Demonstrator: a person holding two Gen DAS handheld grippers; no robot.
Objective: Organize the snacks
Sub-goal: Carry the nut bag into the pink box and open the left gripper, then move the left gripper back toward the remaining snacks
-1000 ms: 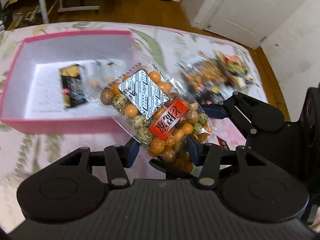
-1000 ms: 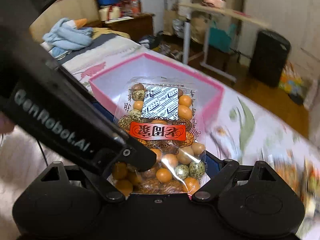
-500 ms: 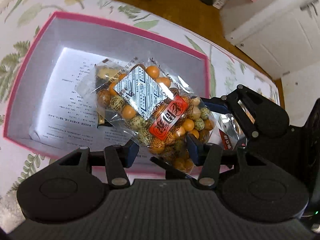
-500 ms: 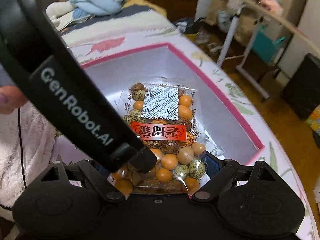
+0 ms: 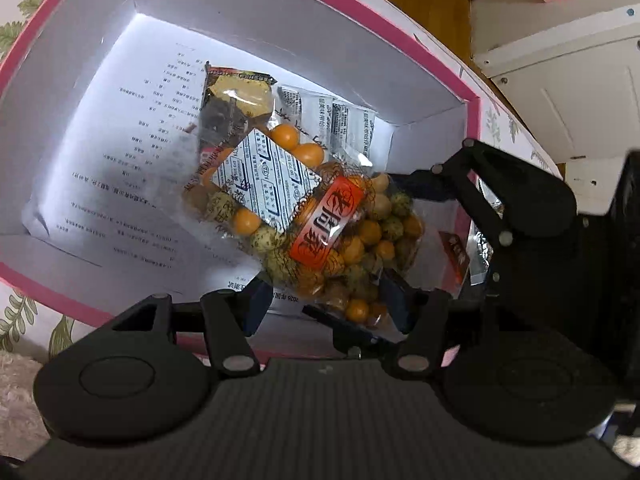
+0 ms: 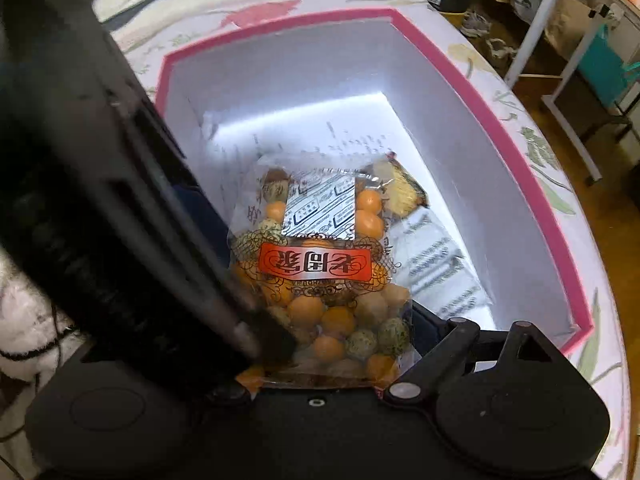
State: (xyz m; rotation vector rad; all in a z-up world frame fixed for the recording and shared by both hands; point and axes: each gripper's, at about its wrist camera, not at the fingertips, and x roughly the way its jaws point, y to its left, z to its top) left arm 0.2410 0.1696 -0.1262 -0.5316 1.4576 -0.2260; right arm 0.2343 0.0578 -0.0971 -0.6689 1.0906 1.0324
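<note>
Underneath you is a tabletop covered in a pale cloth (image 6: 532, 148) printed with green leaves and a pink flower, and on it sits the pink-rimmed box (image 5: 360, 4) with white walls and a printed sheet of paper (image 5: 132, 168) lining its floor. Beyond the table you can see a wooden floor (image 6: 560, 168), a white stand (image 6: 536, 32) with bags behind it, and on the other side white cabinet doors (image 5: 560, 80). Your right gripper (image 6: 320, 344) stands wide with the bag of mixed nuts (image 6: 324, 276) clamped between its pads, while your left gripper (image 5: 324, 304) is opening around the bag's lower end; whether its pads still press there you cannot tell. The bag hangs tilted inside the box, just above a dark snack pack (image 5: 232, 100) and white sachets (image 5: 340, 120) lying on the paper. A second ago the bag was outside the box, over the cloth near its front wall; both grippers have since carried it in and lower, and the box now fills both views.
</note>
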